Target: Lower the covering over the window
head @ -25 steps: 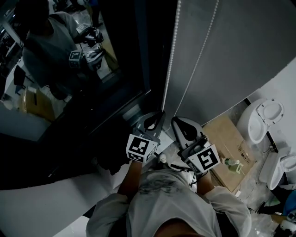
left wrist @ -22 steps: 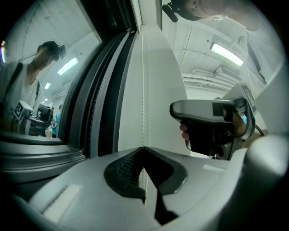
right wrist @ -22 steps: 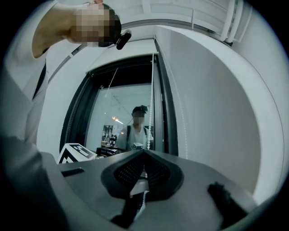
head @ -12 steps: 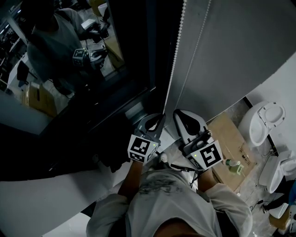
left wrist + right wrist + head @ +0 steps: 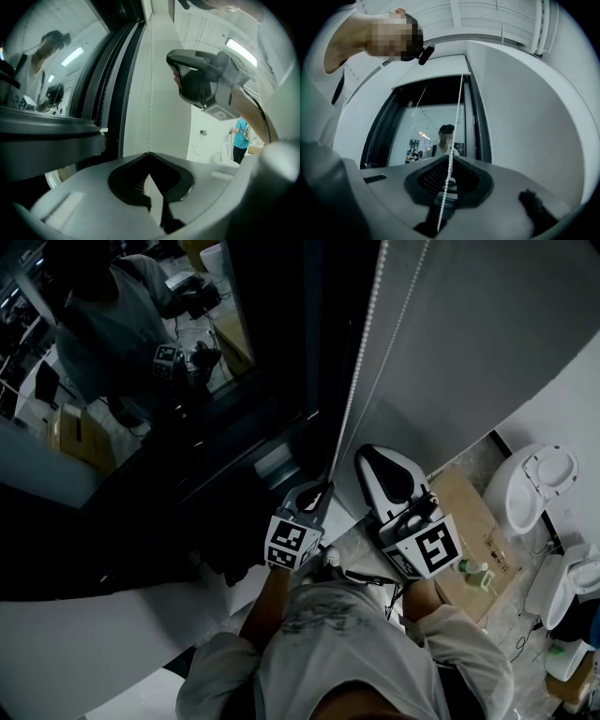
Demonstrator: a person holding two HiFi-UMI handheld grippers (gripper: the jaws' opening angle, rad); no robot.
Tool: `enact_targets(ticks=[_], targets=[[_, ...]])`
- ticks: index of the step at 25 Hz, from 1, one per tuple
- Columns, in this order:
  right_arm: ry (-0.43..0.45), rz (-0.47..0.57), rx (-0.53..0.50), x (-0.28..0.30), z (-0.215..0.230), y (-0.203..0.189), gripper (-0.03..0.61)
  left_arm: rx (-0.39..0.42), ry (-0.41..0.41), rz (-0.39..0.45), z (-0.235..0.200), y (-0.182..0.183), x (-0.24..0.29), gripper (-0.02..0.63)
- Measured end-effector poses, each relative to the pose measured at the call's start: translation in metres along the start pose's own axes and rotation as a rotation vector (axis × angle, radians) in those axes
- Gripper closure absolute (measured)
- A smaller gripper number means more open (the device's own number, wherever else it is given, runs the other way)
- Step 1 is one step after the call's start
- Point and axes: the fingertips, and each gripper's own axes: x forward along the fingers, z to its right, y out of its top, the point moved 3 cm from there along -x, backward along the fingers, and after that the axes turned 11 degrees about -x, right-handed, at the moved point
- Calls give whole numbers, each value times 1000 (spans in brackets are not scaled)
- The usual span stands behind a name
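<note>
The covering (image 5: 487,324), a grey roller blind, is hanging to the right of the dark window glass (image 5: 141,352). How far down it is already, I cannot tell. Its bead chain (image 5: 361,381) is running down in 2 strands in front of it, toward the grippers.

The left gripper (image 5: 327,487) is holding its jaws together w/ the chain rising straight from their tips, so it is prob. clamping one strand. The right gripper (image 5: 372,450), just beside it, is also keeping its jaws together. In the right gripper view the chain is passing right btw. them & going on up along the window glass.

Handling, as I am judging it: the chain is very light, thin & limp, so only a pull along its own line is doing any work. The beads are small & smooth, but they are catching well in the ribbed pads when the jaws are closing btw. two beads. The best place to take hold is on one strand only, high up, leaving room for a long pull down. Gripping both strands together is blocking the loop. A steady pull is safer than a jerk, since such a chain is snapping easily.
</note>
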Motion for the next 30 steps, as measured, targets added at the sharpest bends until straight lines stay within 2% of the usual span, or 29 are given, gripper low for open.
enact_targets(ticks=[2, 4, 12, 18, 21, 23, 27, 30], targets=[[-4, 8, 7, 2, 0, 4, 556, -20, 4, -29, -1, -15, -3, 603], [-9, 7, 20, 5, -1, 5, 491, -43, 4, -45, 0, -27, -6, 603], [19, 10, 13, 21, -4, 9, 454, -57, 1, -153, 3, -74, -12, 603], [39, 22, 20, 30, -9, 15, 457, -83, 3, -195, 1, -95, -15, 604], [43, 6, -4, 30, -11, 13, 539, -79, 7, -189, 0, -93, -16, 603], [44, 20, 30, 32, -12, 16, 557, -78, 5, -187, 0, -92, -17, 603], [58, 37, 42, 31, -14, 17, 560, -87, -6, -186, 1, -90, -19, 600], [59, 45, 78, 31, -16, 20, 560, -107, -13, -147, 3, -78, -23, 591]])
